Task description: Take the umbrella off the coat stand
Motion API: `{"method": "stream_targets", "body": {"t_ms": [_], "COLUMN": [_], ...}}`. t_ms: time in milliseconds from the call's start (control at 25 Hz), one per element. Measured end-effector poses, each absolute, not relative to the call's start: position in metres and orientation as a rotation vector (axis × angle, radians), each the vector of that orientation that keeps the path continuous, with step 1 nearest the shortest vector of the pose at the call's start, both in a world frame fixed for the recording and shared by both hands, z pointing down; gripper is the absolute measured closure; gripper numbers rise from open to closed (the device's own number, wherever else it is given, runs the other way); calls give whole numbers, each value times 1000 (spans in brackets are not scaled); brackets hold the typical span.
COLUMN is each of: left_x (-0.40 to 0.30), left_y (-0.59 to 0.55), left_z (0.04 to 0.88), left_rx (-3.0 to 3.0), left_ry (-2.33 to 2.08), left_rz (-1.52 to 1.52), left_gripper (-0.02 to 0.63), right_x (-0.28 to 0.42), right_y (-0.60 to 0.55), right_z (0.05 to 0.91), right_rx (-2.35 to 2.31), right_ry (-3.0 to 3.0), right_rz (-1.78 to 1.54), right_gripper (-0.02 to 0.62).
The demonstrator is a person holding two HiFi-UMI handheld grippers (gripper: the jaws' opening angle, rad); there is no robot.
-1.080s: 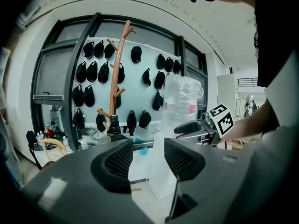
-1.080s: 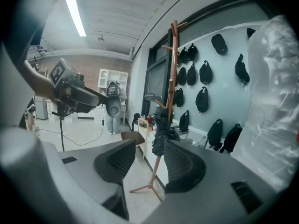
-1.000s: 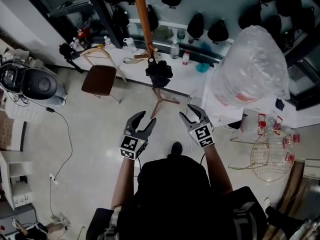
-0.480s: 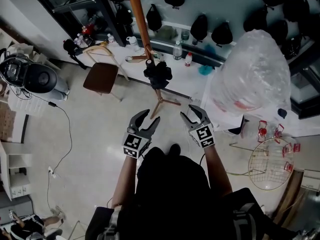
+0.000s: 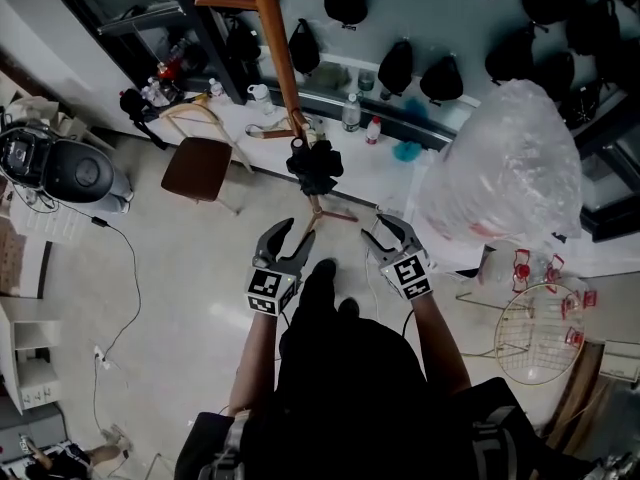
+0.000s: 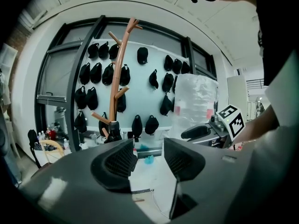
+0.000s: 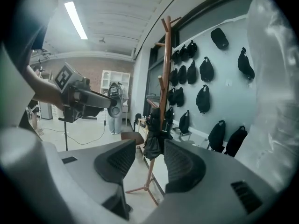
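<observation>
So, umbrella (image 5: 316, 166): black, folded up, hanging low on the pole above the three feet. It is at 12 o'clock from both grippers, well apart from them.
Coat stand (image 5: 275, 38): tall, brown wood, with short pegs.
Left gripper (image 5: 297, 234): jaws spread, nothing between them.
Right gripper (image 5: 382, 226): jaws spread, nothing pinched; the umbrella shows far off through the gap.
Marker cubes (image 5: 262, 290): black-and-white square patterns, one on each gripper.
Bottles (image 5: 350, 116): at 1 o'clock from the umbrella; labels too small to read.
Chair (image 5: 200, 163): brown seat, at 9 o'clock from the umbrella.
Plastic bag (image 5: 505, 158): big and clear, at 3 o'clock from the umbrella.
</observation>
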State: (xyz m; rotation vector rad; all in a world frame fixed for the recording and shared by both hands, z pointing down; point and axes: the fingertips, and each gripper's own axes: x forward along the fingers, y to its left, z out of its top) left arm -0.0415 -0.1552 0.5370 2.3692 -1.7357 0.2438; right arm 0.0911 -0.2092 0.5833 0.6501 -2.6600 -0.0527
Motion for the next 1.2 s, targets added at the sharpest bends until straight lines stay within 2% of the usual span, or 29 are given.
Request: {"method": "stream_targets", "body": {"t_ms": [640, 1200], "left_x": [-101, -114], "left_y": [-230, -264], "left_z": [562, 591], "left_rx": [2363, 2389], "left_ry": [-1657, -1550], "left_rz": [219, 241], "left_gripper": [400, 390], "right_x": [41, 28], "right_y": [-282, -300], "right_z": [598, 603], "right_rx": [690, 759], "right_ry": [-2594, -2560], "right_rz": [-32, -25], "right_gripper": [401, 401]}}
